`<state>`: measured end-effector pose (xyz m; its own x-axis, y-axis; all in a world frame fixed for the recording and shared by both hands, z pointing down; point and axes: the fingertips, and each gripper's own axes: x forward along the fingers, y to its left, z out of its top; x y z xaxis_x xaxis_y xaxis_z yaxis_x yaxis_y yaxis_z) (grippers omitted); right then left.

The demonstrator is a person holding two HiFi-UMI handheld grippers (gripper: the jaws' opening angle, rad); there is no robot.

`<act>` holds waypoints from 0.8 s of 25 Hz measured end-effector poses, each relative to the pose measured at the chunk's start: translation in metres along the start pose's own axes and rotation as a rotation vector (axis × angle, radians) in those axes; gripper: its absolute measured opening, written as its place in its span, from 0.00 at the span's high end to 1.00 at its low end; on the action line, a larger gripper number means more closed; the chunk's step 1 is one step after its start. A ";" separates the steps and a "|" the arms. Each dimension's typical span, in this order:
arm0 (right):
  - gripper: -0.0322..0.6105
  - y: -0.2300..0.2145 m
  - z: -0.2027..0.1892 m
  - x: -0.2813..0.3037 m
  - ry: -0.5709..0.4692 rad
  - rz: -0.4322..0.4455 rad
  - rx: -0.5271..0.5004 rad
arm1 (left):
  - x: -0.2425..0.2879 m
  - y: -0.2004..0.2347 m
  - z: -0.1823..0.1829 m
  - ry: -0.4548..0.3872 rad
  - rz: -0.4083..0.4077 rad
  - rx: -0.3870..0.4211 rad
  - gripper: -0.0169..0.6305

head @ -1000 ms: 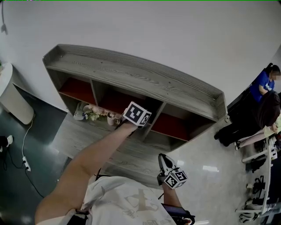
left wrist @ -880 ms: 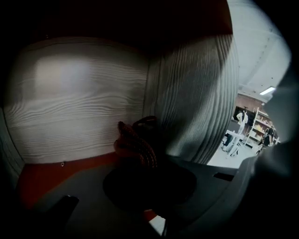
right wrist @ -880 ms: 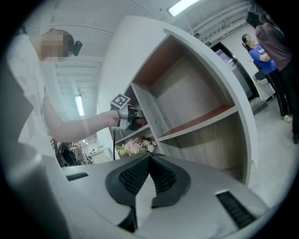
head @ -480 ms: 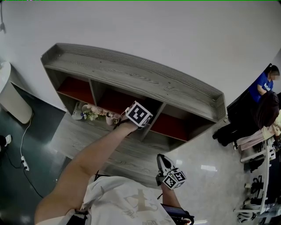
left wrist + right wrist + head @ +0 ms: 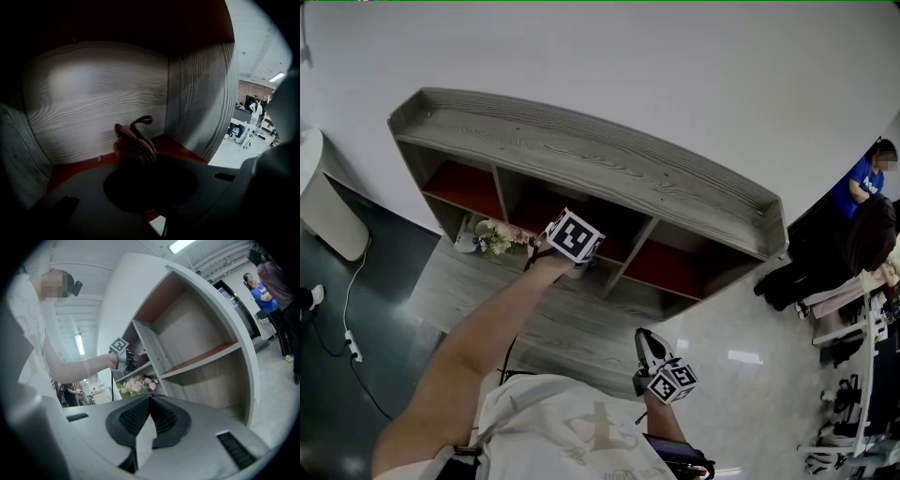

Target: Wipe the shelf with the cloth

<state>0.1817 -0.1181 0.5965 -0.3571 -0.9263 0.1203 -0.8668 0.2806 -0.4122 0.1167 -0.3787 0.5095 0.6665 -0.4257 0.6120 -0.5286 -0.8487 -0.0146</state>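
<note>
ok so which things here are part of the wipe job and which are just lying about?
In the job: grey wood-grain shelf unit; brown knitted cloth, clamped in the left gripper inside a red-floored compartment.
Lying about: pink flower bunch on the shelf unit's lower ledge; right gripper, shut on nothing.

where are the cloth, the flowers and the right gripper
cloth (image 5: 135,146), left gripper view, bunched knitted middle
flowers (image 5: 137,384), right gripper view, pink blooms
right gripper (image 5: 150,398), right gripper view, between its fingertips
</note>
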 end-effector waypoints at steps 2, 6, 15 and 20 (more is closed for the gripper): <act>0.94 0.001 -0.001 0.001 0.001 0.004 0.003 | -0.006 0.017 -0.003 -0.006 0.031 -0.018 0.87; 0.94 0.006 -0.003 0.004 0.009 0.016 0.000 | -0.021 0.045 -0.016 0.014 0.075 -0.072 0.87; 0.94 0.016 -0.009 0.011 0.030 0.051 -0.001 | -0.043 0.096 -0.035 0.014 0.171 -0.168 0.87; 0.94 0.022 -0.015 0.012 0.047 0.071 0.005 | -0.055 0.119 -0.046 0.014 0.224 -0.259 0.87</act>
<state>0.1530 -0.1188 0.6019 -0.4333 -0.8915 0.1326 -0.8371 0.3435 -0.4259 -0.0074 -0.4422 0.5108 0.5128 -0.5864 0.6271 -0.7781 -0.6261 0.0507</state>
